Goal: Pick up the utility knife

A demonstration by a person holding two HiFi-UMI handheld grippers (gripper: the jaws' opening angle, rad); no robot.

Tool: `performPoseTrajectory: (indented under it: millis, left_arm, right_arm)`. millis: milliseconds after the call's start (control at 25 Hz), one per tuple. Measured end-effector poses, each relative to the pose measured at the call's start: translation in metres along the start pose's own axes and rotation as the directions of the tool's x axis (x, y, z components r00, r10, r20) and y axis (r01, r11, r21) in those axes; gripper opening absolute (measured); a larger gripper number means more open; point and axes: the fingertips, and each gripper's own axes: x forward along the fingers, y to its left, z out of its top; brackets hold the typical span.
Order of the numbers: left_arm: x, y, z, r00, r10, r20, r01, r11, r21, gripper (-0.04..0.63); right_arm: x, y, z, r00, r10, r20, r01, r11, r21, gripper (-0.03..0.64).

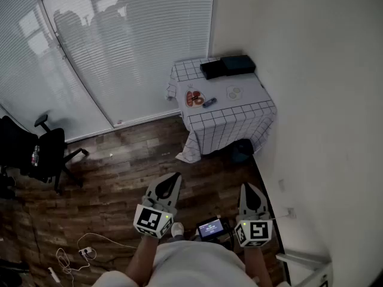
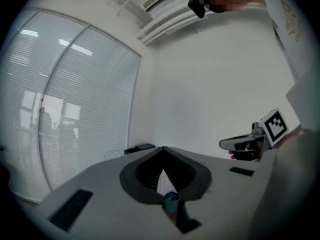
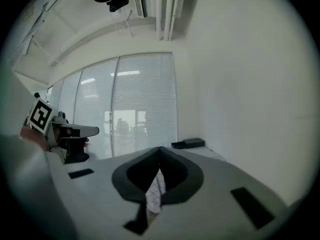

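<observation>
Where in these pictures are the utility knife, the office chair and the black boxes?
utility knife (image 1: 209,102), head view, middle of its body.
office chair (image 1: 49,153), head view, its dark middle.
black boxes (image 1: 237,64), head view, top of the right box.

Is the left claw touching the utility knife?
Apart. Head view shows the left claw over the floor, with the utility knife away on the table.

This looks like an office room. Tall glass partitions hung with white slatted blinds (image 1: 119,40) line one side, a black swivel chair (image 1: 37,151) stands on the wood-plank floor (image 1: 119,172), and a corner tabletop (image 1: 230,117) wears a checked cloth against plain white walls (image 1: 317,70).
</observation>
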Motion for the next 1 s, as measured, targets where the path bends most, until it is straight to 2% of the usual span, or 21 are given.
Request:
performPoseTrajectory:
  millis: [480,760,1000]
  left_arm:
    - [0.009,-0.021,0.004,0.999,0.037,-0.002,-0.037,0.997,0.064,0.008]
    - [0.015,-0.029,0.013,0.999,0.015,0.032,-0.017,0.999,0.043,0.008]
    - [0.041,-0.017,0.01,1.0,0.024,0.016,-0.025,0.999,0.041,0.008]
  right_arm:
    - [-0.012,-0.032,-0.005,1.0,0.01,0.02,-0.01,1.0,0.015,0.006]
    - [-0.011,-0.041,-0.001,1.0,0.005,0.028,-0.005,1.0,0.011,0.006]
    - [0.007,-0.051,0.001,1.0,-0.008,0.024,0.008,1.0,0.011,0.006]
